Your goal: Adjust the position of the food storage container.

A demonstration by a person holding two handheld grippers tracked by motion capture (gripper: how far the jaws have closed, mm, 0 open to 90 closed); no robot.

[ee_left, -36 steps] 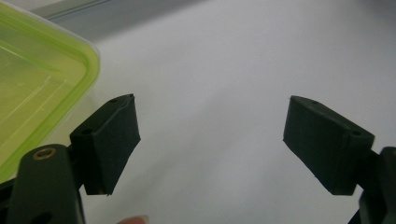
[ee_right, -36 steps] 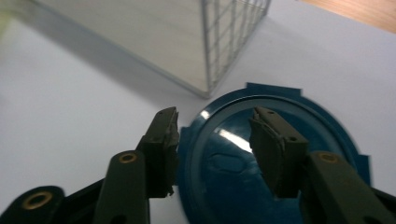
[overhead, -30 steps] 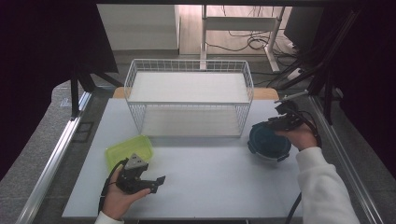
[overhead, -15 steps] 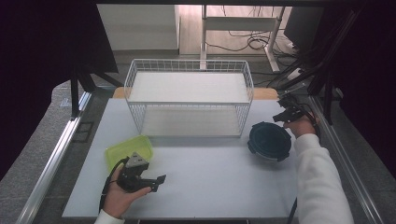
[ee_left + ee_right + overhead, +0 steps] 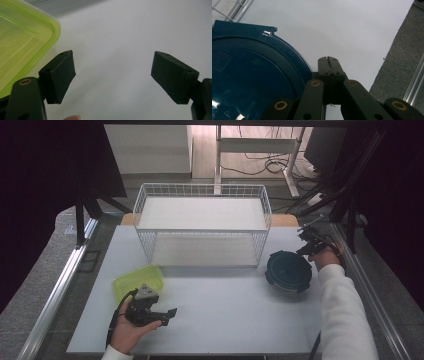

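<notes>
My right gripper [image 5: 329, 60], jaws just closed empty, may shove the round dark-blue lidded container [image 5: 249, 75]; my left gripper [image 5: 112, 75] stands open.

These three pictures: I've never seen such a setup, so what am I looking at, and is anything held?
A person works at a white table with hand-held tongs. The high view looks down from above; the other two pictures come from cameras riding on each pair of tongs. On the table stand a white wire basket, a green container and a round blue lidded container. The left tongs are open beside the green container, holding nothing. The right tongs are shut and empty, beside the blue container.
</notes>
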